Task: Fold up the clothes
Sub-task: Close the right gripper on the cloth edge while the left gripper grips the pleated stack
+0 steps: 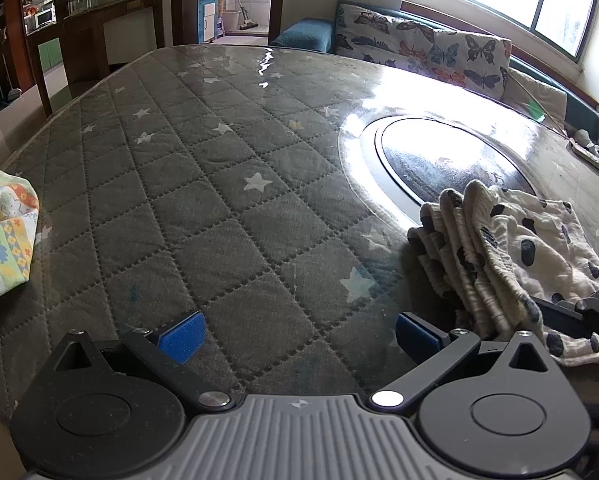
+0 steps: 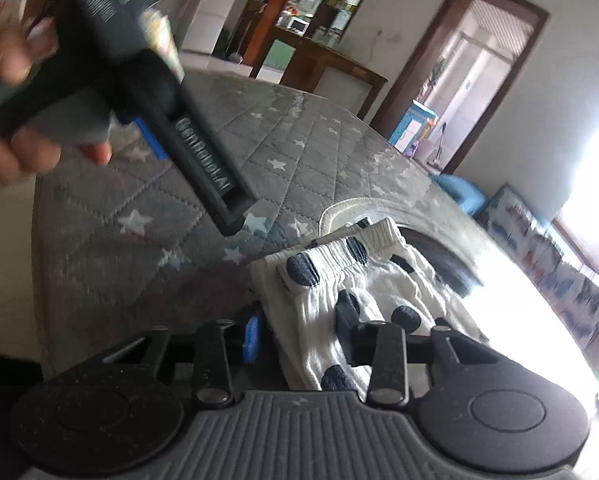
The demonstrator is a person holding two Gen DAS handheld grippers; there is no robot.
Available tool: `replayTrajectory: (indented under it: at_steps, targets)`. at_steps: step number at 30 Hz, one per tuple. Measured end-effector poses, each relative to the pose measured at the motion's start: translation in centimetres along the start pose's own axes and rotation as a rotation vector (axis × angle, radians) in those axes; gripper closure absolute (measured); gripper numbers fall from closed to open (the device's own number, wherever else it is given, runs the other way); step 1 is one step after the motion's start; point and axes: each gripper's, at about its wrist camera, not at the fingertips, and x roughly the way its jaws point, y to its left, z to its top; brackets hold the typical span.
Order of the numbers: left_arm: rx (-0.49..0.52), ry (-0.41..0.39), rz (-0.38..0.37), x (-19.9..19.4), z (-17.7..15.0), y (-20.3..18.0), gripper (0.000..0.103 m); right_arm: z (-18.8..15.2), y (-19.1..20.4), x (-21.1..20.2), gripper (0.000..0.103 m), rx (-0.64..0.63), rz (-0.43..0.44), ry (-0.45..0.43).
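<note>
the left gripper [image 1: 297, 334] hangs with its jaws wide apart over the quilted star cover [image 1: 203, 200] — nothing between them. the right gripper [image 2: 299, 330] is clamped on the spotted white garment [image 2: 339, 296], which lies bunched on that cover.

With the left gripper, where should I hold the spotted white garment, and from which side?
Take the spotted white garment at its bunched ribbed edge, coming from its left over the quilted cover: that thick edge faces the open left gripper.
</note>
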Motion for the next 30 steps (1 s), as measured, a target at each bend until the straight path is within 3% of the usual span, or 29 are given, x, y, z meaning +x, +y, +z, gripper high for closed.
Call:
replayTrajectory:
  at_steps: [5,9,15,26,30]
  targets:
    - [0.036,-0.001,-0.047,-0.3,-0.1,-0.6,0.000,-0.3,-4.5,0.0,0.077,0.310,0.123,-0.006]
    - [0.085,0.002,-0.103,-0.3,-0.4,-1.8,0.000,-0.6,-7.0,0.3,0.080,0.441,0.180,-0.017]
    - [0.106,0.003,-0.186,-0.1,-0.3,-2.5,0.000,-1.2,-8.4,0.0,0.080,0.486,0.207,-0.043]
    - [-0.053,0.037,-0.383,0.5,0.7,-0.4,0.000,-2.2,-9.5,-1.1,0.080,0.521,0.235,-0.056]
    - [-0.082,0.012,-0.446,0.0,0.8,-0.4,0.000,-2.2,-9.0,-0.9,0.080,0.487,0.221,-0.056]
